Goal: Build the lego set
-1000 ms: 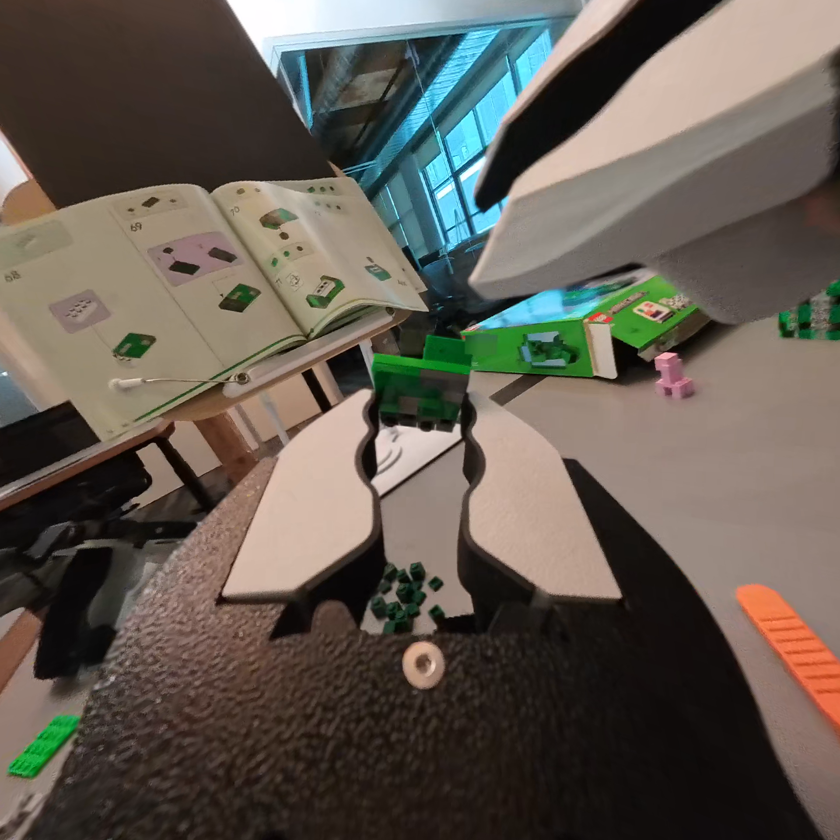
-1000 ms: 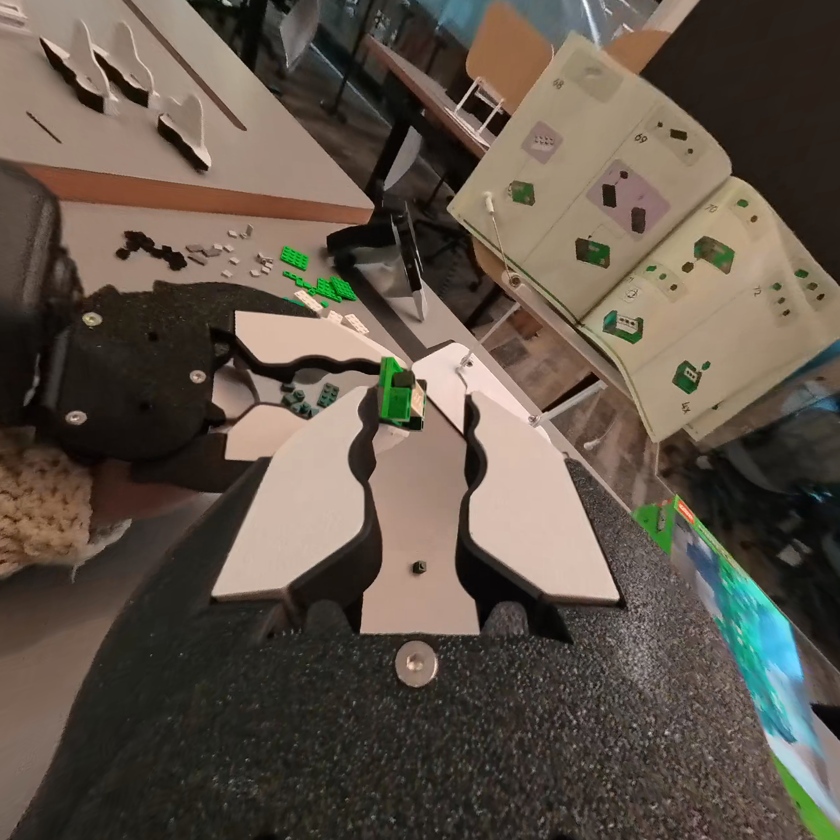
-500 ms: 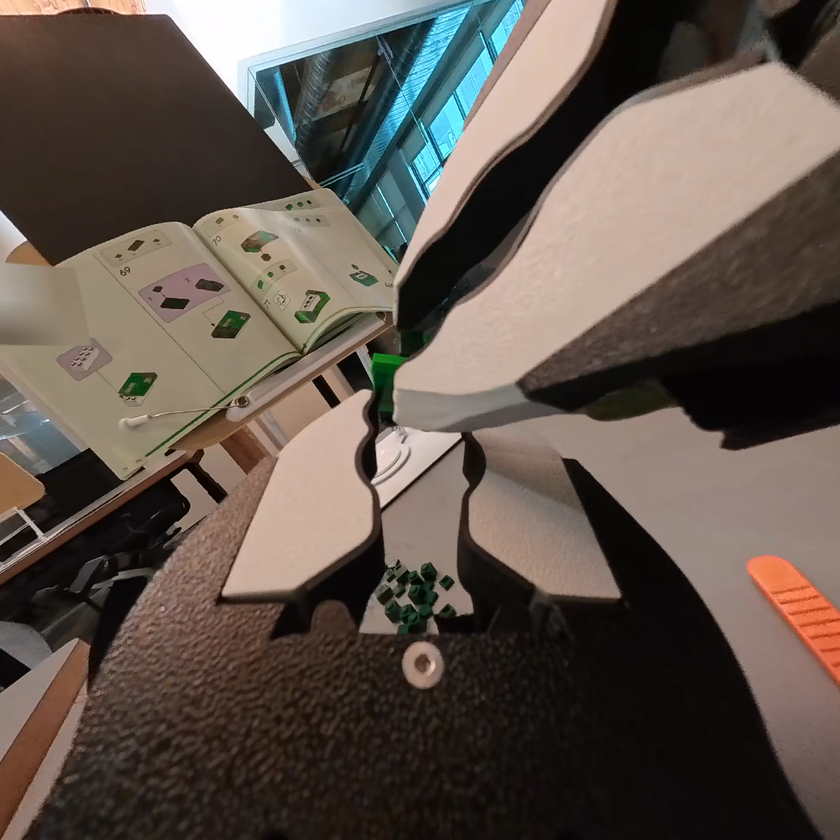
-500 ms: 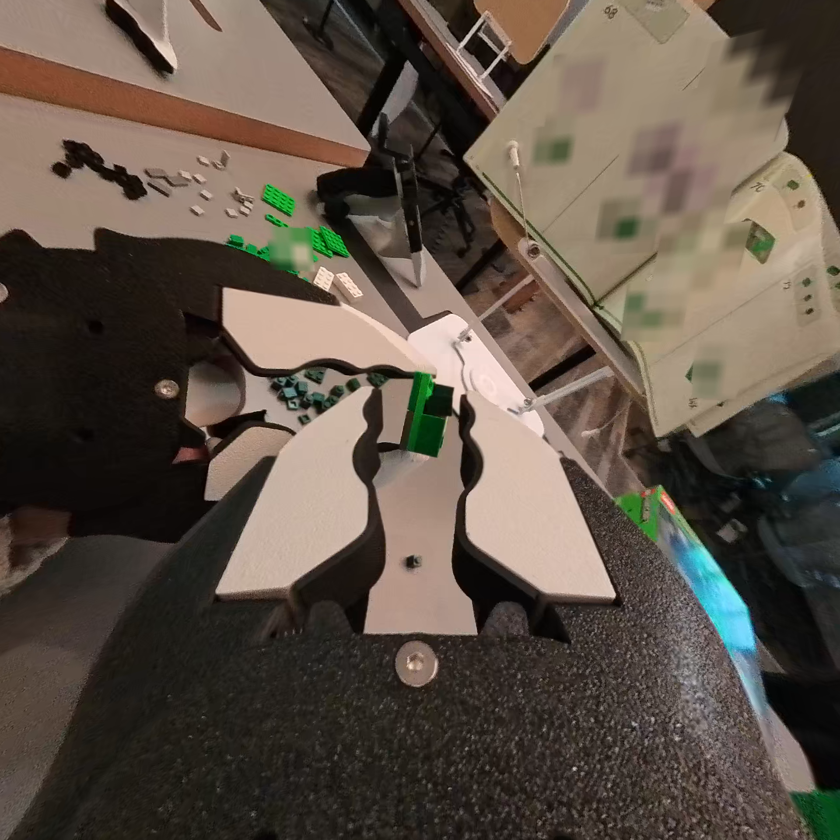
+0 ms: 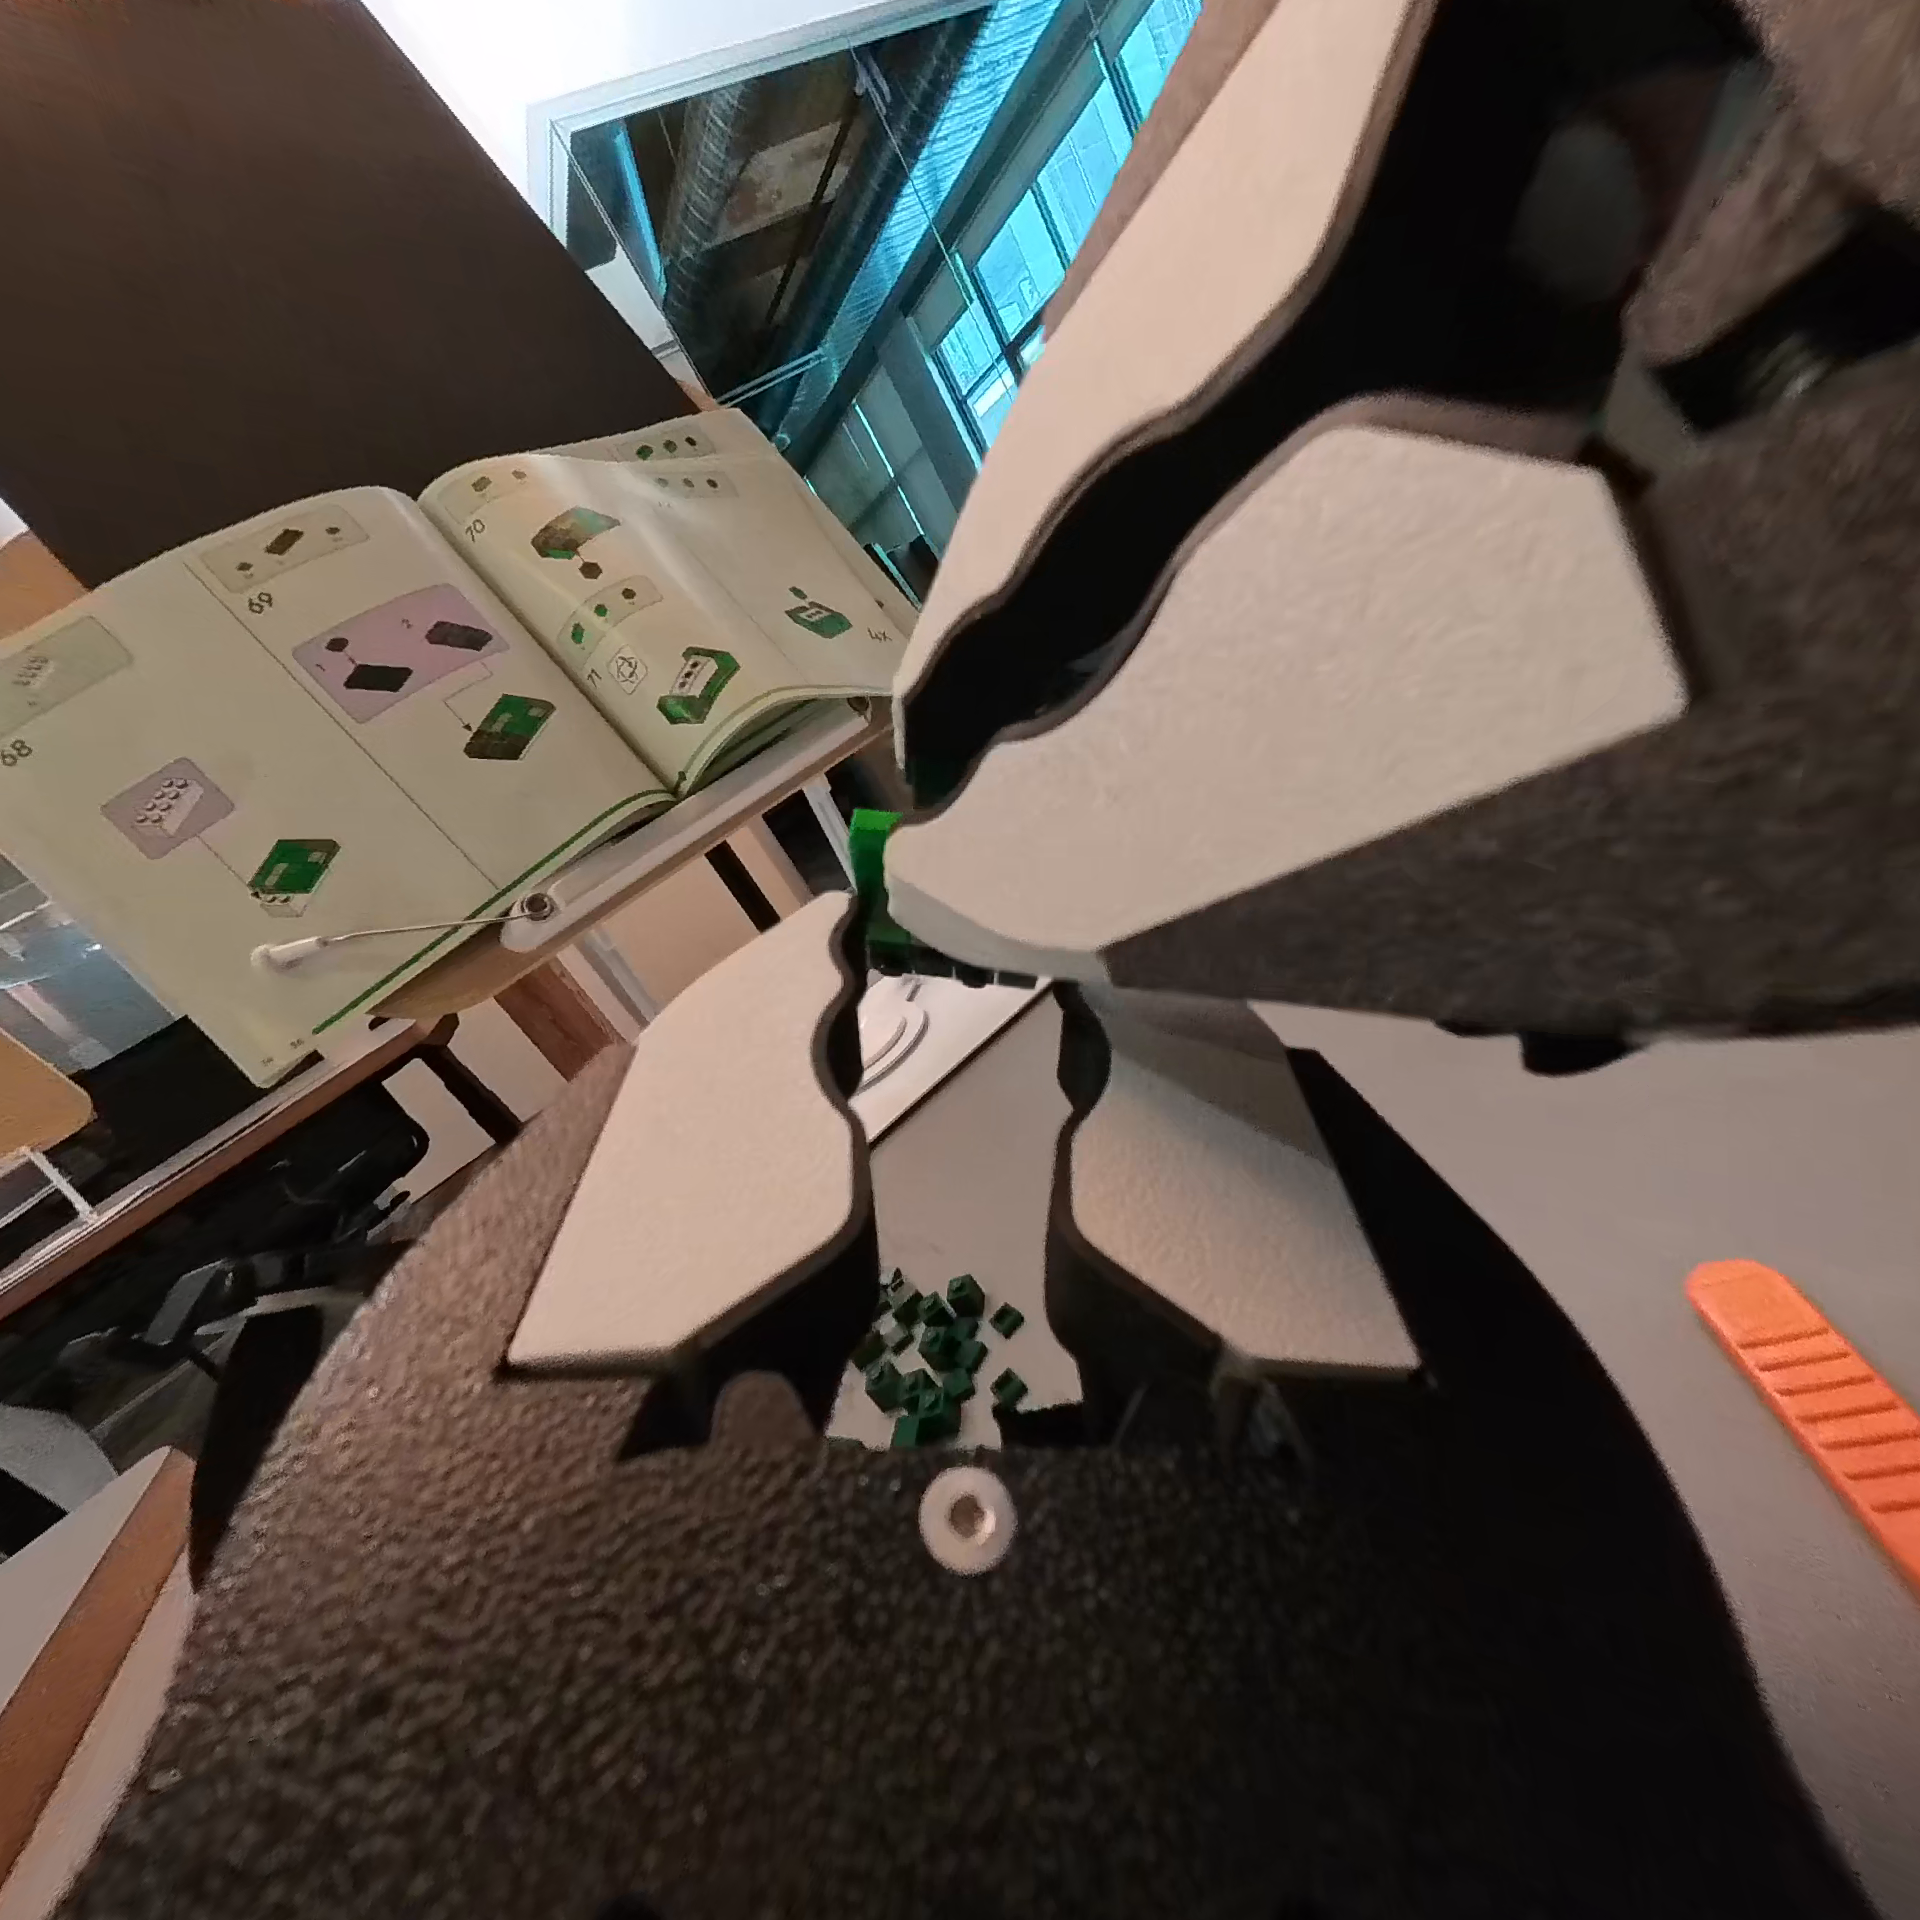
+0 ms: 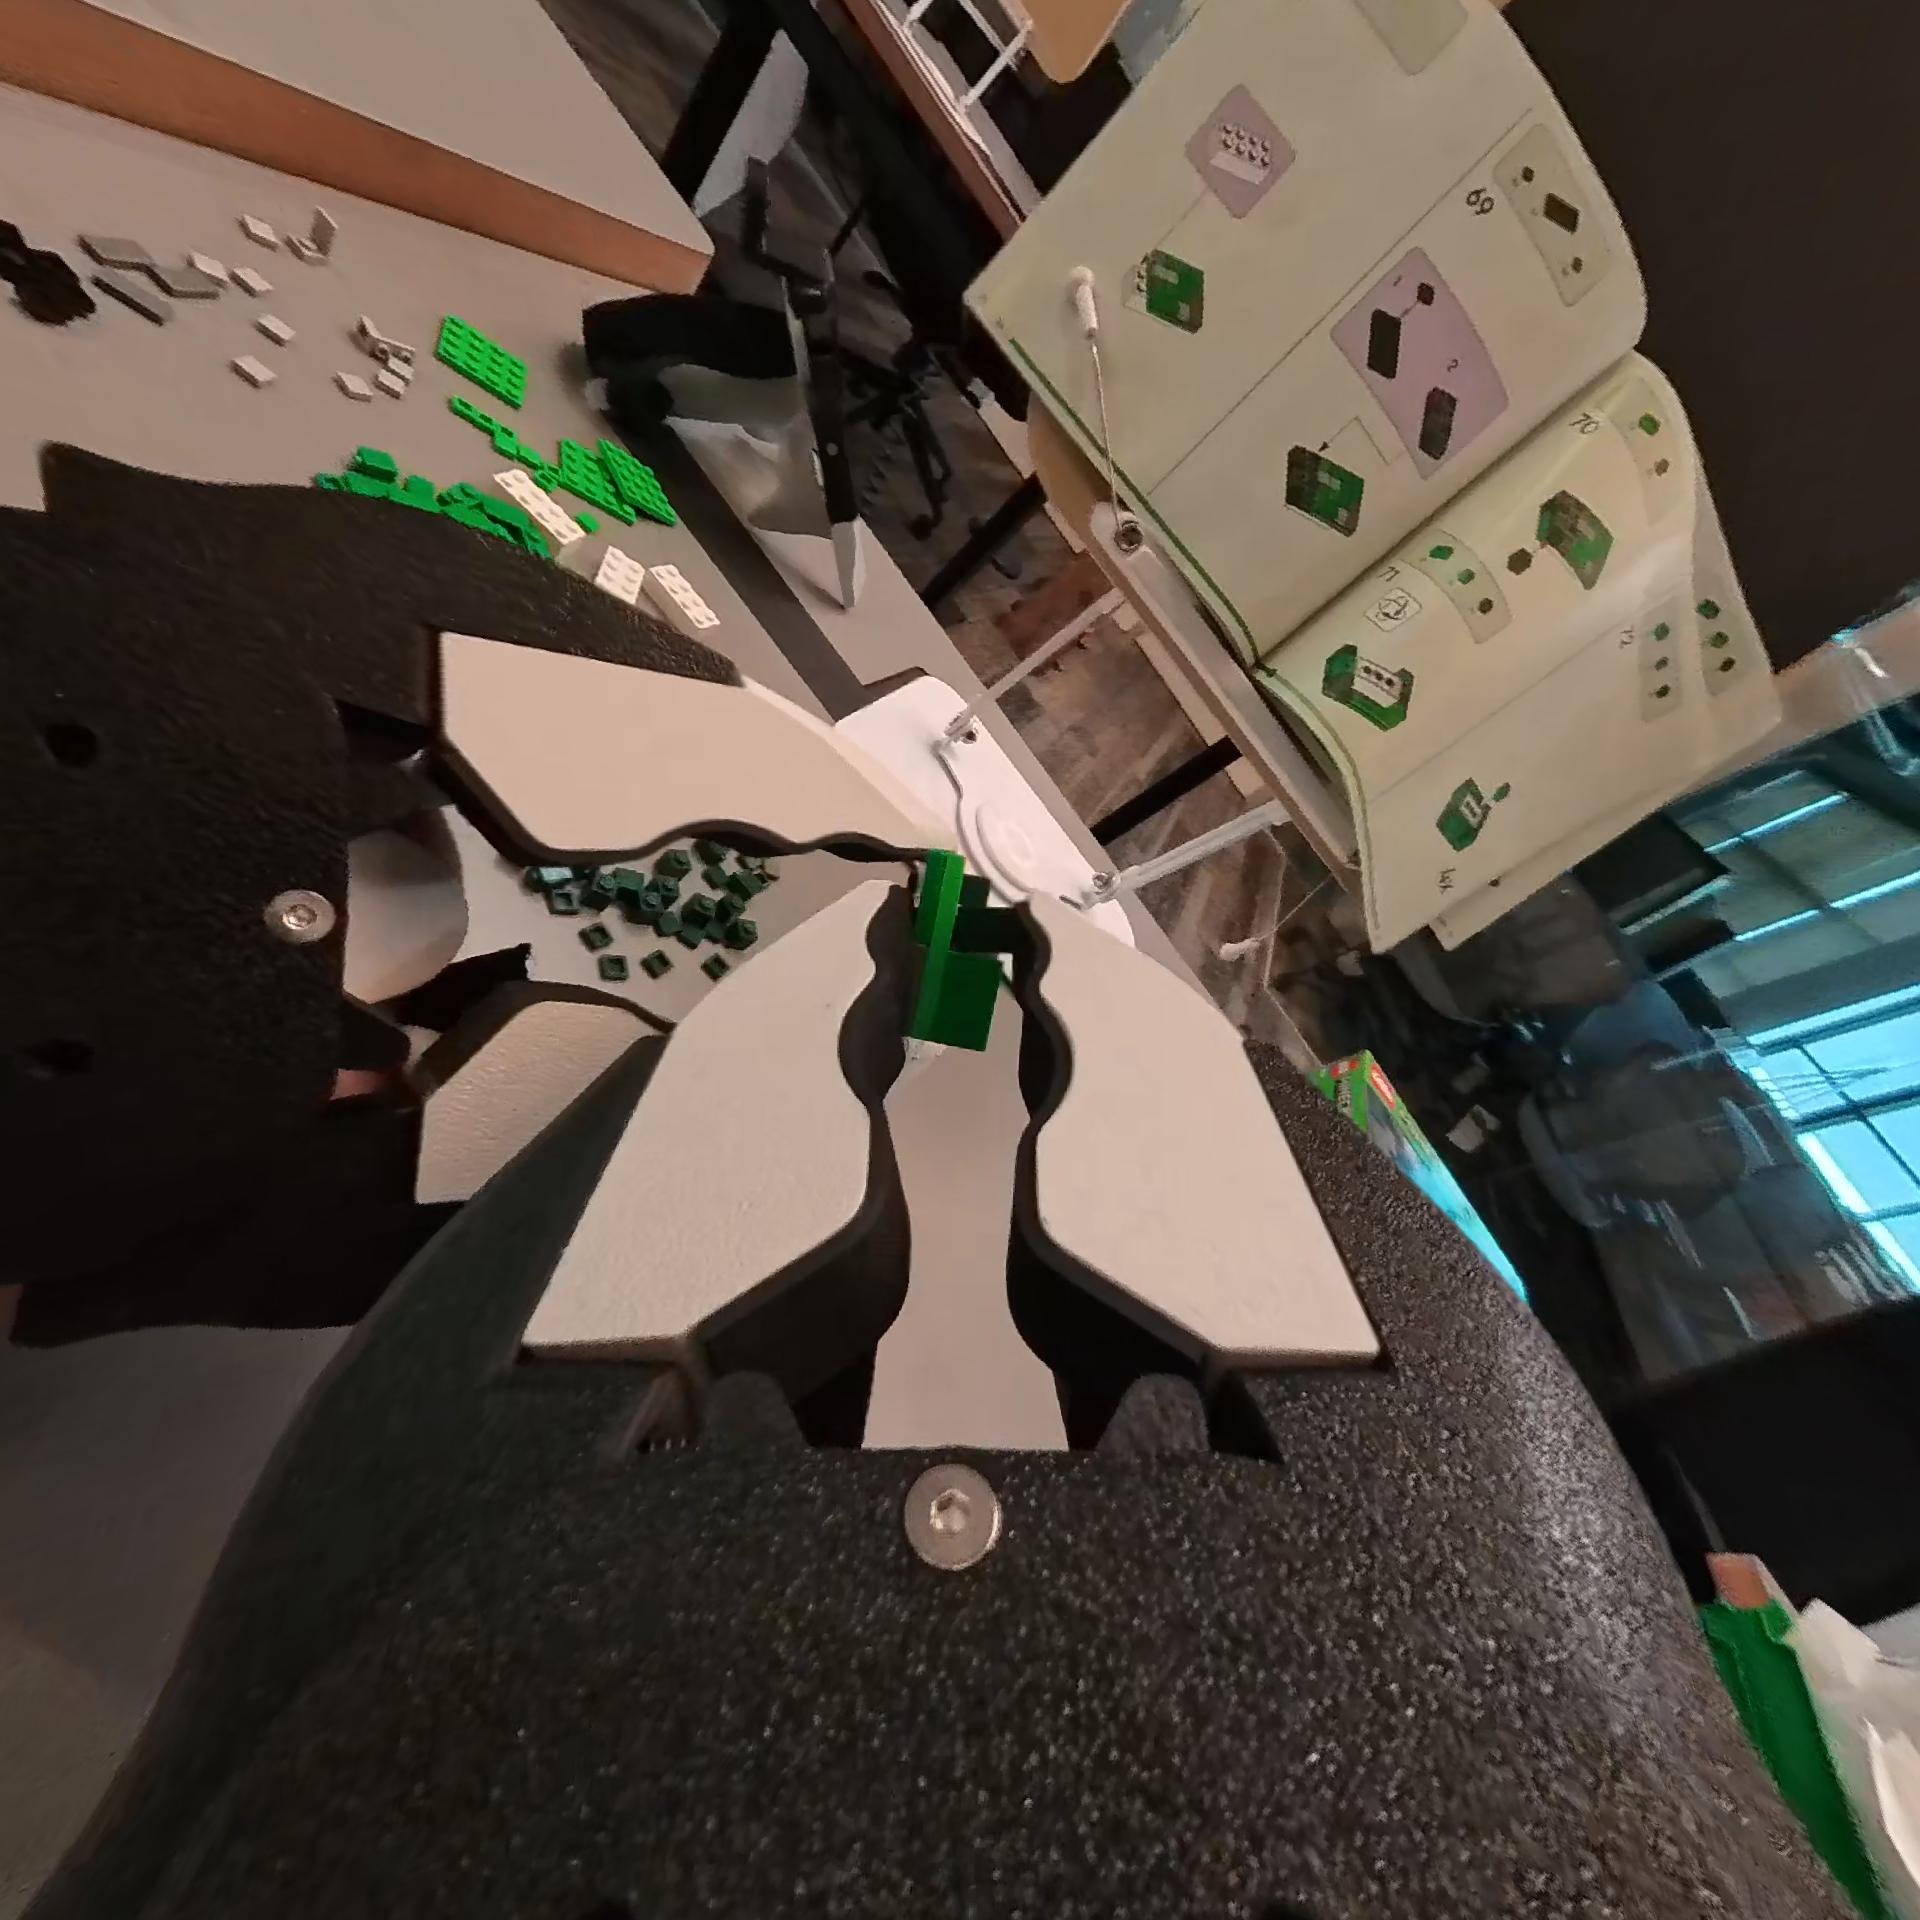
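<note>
A small green lego assembly (image 6: 951, 987) with a dark green part is held in the air between both grippers. My right gripper (image 6: 951, 935) has its fingers against both sides of it. My left gripper (image 5: 951, 961) is shut on the same assembly (image 5: 873, 873), which shows only as a green sliver. The right gripper's (image 5: 909, 779) big white fingers (image 5: 1299, 675) come in from the upper right and cover the rest. In the right wrist view the left gripper (image 6: 904, 868) comes in from the left and its tips meet at the assembly's upper edge.
An open instruction booklet (image 5: 416, 727) stands on a holder behind, also in the right wrist view (image 6: 1403, 416). A pile of dark green small pieces (image 6: 665, 904) lies on the grey table below. Bright green and white plates (image 6: 499, 447), an orange brick separator (image 5: 1818, 1392) and a green box (image 6: 1392, 1122) lie around. Less than 4 cm separates the two grippers' tips. The orange brick separator (image 5: 1818, 1392) is about 15 cm from both grippers' fingertips.
The right gripper has moved in over the assembly held by the left gripper, and its fingers have narrowed onto it. The left gripper has kept its hold.
</note>
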`<action>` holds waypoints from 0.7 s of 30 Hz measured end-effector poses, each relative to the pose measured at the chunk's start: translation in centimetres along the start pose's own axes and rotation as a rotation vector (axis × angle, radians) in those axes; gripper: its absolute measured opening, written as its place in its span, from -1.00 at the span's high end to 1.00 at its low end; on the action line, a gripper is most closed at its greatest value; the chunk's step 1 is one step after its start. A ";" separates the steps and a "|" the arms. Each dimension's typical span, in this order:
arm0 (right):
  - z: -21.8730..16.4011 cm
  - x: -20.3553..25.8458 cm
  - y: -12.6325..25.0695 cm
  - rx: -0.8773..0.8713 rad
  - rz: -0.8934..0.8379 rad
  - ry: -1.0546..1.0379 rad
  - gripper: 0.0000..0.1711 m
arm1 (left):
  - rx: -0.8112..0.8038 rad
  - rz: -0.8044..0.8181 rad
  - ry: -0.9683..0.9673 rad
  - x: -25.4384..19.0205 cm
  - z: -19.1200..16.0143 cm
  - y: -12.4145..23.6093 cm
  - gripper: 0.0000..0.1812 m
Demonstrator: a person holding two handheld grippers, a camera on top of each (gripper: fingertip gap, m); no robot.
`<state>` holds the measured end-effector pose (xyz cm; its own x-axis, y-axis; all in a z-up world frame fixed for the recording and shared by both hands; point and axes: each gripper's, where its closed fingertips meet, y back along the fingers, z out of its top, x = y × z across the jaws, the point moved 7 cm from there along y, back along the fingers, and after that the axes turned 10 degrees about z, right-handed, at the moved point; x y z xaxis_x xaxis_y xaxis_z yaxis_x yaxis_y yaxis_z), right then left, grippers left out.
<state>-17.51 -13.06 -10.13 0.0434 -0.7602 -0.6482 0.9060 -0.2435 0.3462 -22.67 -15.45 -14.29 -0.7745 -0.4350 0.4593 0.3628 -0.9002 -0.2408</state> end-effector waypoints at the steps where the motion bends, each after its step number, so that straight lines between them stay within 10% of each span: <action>1: 0.0 0.1 -0.1 0.001 -0.013 0.007 0.79 | 0.002 0.001 0.002 0.0 0.0 0.0 0.63; 21: -0.7 0.0 -0.1 -0.100 0.010 -0.163 0.79 | -0.015 -0.010 -0.005 -0.2 -0.2 0.0 0.63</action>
<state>-17.25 -12.61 -10.63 -0.0090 -0.8519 -0.5236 0.9434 -0.1808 0.2780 -22.69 -15.35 -14.56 -0.7757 -0.4259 0.4657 0.3471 -0.9042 -0.2488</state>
